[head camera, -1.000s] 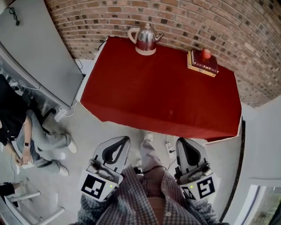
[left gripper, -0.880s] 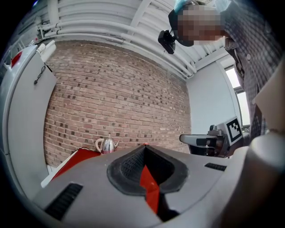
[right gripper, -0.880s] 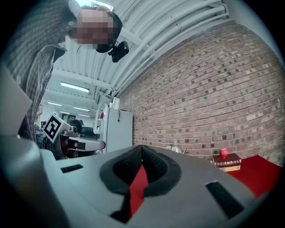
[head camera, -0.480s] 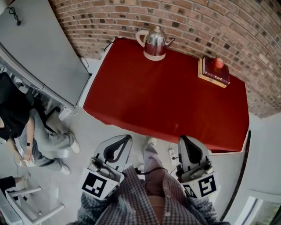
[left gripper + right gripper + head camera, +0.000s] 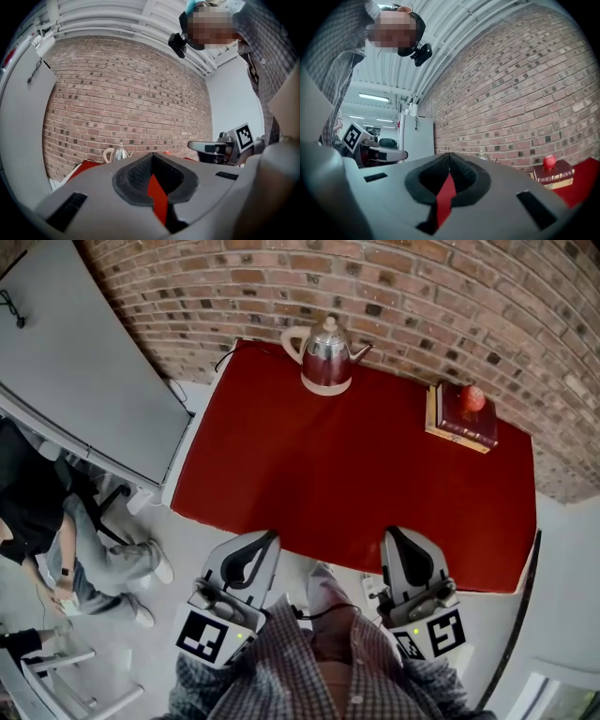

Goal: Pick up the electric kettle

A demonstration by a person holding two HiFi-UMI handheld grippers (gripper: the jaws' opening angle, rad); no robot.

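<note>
A shiny steel electric kettle [image 5: 326, 357] with a cream handle and base stands at the far edge of the red-covered table [image 5: 309, 474], against the brick wall. In the left gripper view the kettle [image 5: 120, 153] shows small, far ahead and left of the jaws. My left gripper [image 5: 263, 540] and right gripper [image 5: 392, 535] are both shut and empty, held level at the table's near edge, well short of the kettle. Only the kettle's lid tip [image 5: 482, 155] peeks over the right gripper [image 5: 449, 157].
A stack of books [image 5: 459, 420] with a red apple [image 5: 472, 397] on top sits at the table's far right. A grey cabinet [image 5: 84, 381] stands left of the table. A seated person [image 5: 37, 521] is at the far left. A power strip [image 5: 371, 585] lies on the floor.
Both grippers have moved forward to the table's near edge. The table and kettle now sit lower and nearer in the head view.
</note>
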